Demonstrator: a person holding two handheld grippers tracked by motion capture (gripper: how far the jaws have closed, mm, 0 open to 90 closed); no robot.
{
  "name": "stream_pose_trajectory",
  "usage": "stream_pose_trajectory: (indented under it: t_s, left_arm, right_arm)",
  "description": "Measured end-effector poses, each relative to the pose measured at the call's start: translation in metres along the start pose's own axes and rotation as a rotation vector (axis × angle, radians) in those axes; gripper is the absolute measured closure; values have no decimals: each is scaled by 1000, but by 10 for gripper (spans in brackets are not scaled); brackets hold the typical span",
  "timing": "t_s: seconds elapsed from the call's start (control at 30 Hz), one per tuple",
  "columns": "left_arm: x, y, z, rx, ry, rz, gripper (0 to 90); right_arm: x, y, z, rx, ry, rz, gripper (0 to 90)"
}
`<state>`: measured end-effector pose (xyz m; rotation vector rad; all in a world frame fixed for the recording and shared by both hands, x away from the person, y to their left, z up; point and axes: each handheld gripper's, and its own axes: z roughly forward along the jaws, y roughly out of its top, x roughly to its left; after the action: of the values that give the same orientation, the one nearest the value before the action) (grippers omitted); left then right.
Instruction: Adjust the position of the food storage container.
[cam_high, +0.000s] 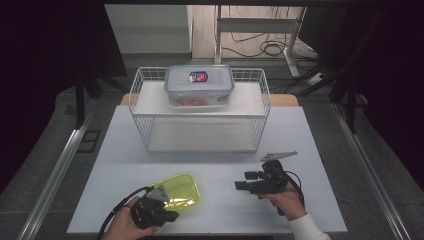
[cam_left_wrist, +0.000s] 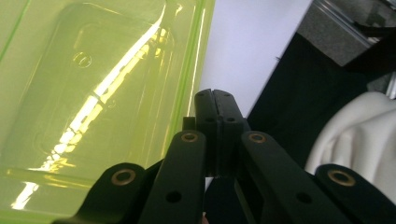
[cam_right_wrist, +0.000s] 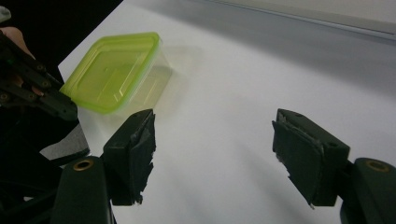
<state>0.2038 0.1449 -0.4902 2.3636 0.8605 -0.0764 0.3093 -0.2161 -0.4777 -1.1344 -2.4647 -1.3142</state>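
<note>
High view: left hand-held gripper (cam_high: 170, 216) jaws pressed together beside green container (cam_high: 181, 190), seemingly pinching rim to steady it; right hand-held gripper (cam_high: 240, 186) wide open, empty, over counter (cam_high: 220, 200).

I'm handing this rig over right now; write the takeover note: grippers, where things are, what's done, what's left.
Left gripper: jaws together beside the rim of the green box; a grip on the rim cannot be confirmed.
Right gripper: open, empty, over bare table to the box's right.
Green box: lidded, at the table's near edge.
Clear box: lidded, on the wire rack top shelf at the far side.
Done: nothing certain. Left: likely shelving the green box.
</note>
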Motion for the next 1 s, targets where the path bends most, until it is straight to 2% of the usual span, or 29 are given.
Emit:
stream_pose_trajectory:
  t_s: [0.27, 0.37, 0.43, 0.5, 0.57, 0.63, 0.7, 0.8, 0.9, 1.0]
  left_arm:
    - [19, 5, -2, -16, 27, -42, 900]
    - [19, 3, -5, -25, 38, -44, 900]
    - [17, 0, -12, -41, 26, -55, 900]
    - [15, -8, -27, -84, 16, -71, 900]
    - [15, -14, -41, -116, 38, -89, 900]
    - [19, -22, -58, -145, 73, -113, 900]
    - [27, -28, -67, -164, 102, -148, 900]
    - [47, -38, -73, -161, 199, -225, 900]
    - [67, -47, -67, -135, 205, -290, 900]
    - [78, -51, -56, -102, 201, -329, 900]
  right_arm:
    - [0, 0, -1, 3, -5, -3, 300]
    - [0, 0, -1, 1, -6, -2, 300]
    - [0, 0, -1, 2, -5, -4, 300]
    - [0, 0, -1, 1, -5, -4, 300]
    - [0, 0, -2, -2, -3, -4, 301]
    - [-1, 0, -4, -5, -6, -1, 301]
    - [-1, 0, -5, -10, -7, 3, 301]
    - [-2, 1, -5, -13, -10, 3, 302]
    - [-2, 0, -5, -14, -12, 3, 302]
    - [-2, 0, -4, -8, -12, 1, 302]
